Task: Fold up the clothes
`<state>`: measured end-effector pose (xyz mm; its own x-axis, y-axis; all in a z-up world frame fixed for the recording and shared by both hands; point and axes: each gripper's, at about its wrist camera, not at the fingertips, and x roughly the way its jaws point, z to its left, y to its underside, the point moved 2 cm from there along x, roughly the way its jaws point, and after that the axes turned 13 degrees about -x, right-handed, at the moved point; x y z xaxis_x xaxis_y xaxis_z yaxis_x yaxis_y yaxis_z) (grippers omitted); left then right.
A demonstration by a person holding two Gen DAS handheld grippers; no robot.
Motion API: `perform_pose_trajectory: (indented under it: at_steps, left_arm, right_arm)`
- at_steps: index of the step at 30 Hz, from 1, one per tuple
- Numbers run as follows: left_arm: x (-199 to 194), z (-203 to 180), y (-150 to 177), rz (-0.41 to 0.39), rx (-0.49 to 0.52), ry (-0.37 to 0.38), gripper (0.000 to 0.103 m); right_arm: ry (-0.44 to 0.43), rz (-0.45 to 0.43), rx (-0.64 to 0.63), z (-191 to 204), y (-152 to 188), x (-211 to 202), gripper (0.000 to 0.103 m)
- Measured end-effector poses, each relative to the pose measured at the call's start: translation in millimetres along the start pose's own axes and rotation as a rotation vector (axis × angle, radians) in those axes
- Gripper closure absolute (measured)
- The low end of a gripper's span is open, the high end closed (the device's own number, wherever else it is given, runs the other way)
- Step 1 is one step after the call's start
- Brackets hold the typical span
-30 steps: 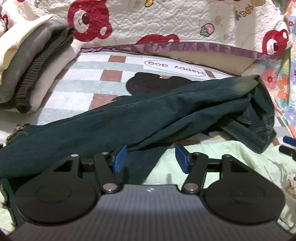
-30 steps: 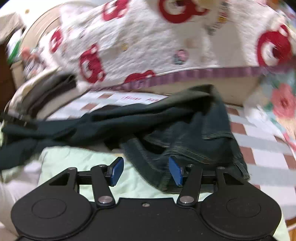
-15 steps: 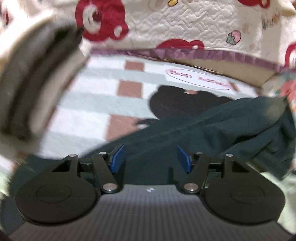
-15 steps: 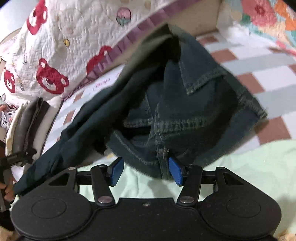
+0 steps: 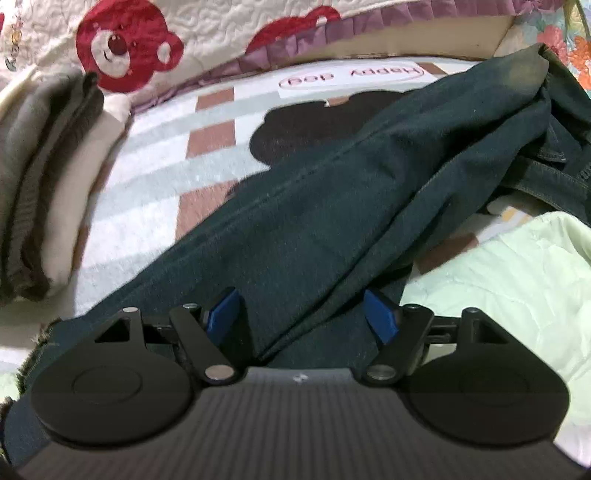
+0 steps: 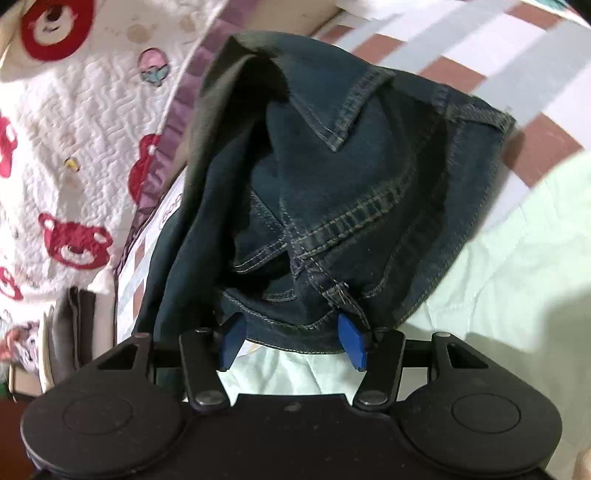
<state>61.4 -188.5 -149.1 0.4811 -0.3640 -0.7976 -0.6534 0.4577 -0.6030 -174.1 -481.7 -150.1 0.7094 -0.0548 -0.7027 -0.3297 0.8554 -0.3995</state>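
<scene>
Checked blanket (image 5: 155,192) on a bed, dark jeans (image 5: 332,206), pale green garment (image 5: 509,280), folded stack (image 5: 44,177) on it

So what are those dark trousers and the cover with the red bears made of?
The trousers look like dark denim: matte weave with pale topstitched seams. The cover seems to be quilted cotton, cream, puckered by wavy stitching; the fibre itself can't be told.

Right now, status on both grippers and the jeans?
Left gripper open over a leg of the jeans. Right gripper open at waistband. Pale green garment underneath.
</scene>
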Motion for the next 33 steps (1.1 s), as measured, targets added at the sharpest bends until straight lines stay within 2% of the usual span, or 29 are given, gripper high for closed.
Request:
perform_pose_trajectory:
  at_steps: [4,7,13,15,18,19,20,21,22,24,26,29,33]
  left_arm:
    - [1,9,1,-0.003,-0.040,0.033,0.028]
    - [4,10,3,-0.001,-0.046,0.047,0.028]
    - [7,4,5,0.005,-0.017,0.066,0.021]
    - [9,2,4,0.012,-0.009,0.076,0.012]
    - [12,-2,3,0.021,0.002,0.088,0.011]
    - [13,-3,2,0.014,-0.002,0.082,0.011]
    - [15,-3,1,0.000,-0.007,0.075,0.015]
    - [16,-3,-1,-0.016,-0.006,0.057,0.032]
    - [19,-4,-5,-0.031,0.015,0.021,0.045]
    - [24,-7,-13,-0.054,0.058,-0.013,0.085]
    - [28,-9,-26,-0.072,0.101,-0.024,0.092]
    - [30,-4,-55,-0.126,0.150,-0.066,0.094]
    - [29,24,-93,-0.149,-0.007,-0.027,0.094]
  right_arm:
    - [0.019,0.062,0.135,-5,11,8,0.038]
    - [0.045,0.057,0.208,-7,20,14,0.038]
    - [0.068,-0.048,0.215,-1,9,20,0.038]
    - [0.073,-0.063,0.241,-7,9,29,0.037]
    - [0.084,-0.085,0.180,-3,8,34,0.031]
    - [0.099,-0.084,0.123,2,6,36,0.031]
    - [0.118,-0.087,0.064,8,5,37,0.038]
    - [0.142,-0.104,0.026,11,5,37,0.052]
    - [0.164,-0.114,-0.004,11,3,37,0.087]
    - [0.188,-0.129,-0.056,10,-1,36,0.093]
    - [0.233,-0.182,-0.163,22,-9,24,0.095]
    - [0.317,-0.269,-0.357,46,-31,-3,0.096]
    - [0.424,-0.368,-0.541,67,-74,-45,0.097]
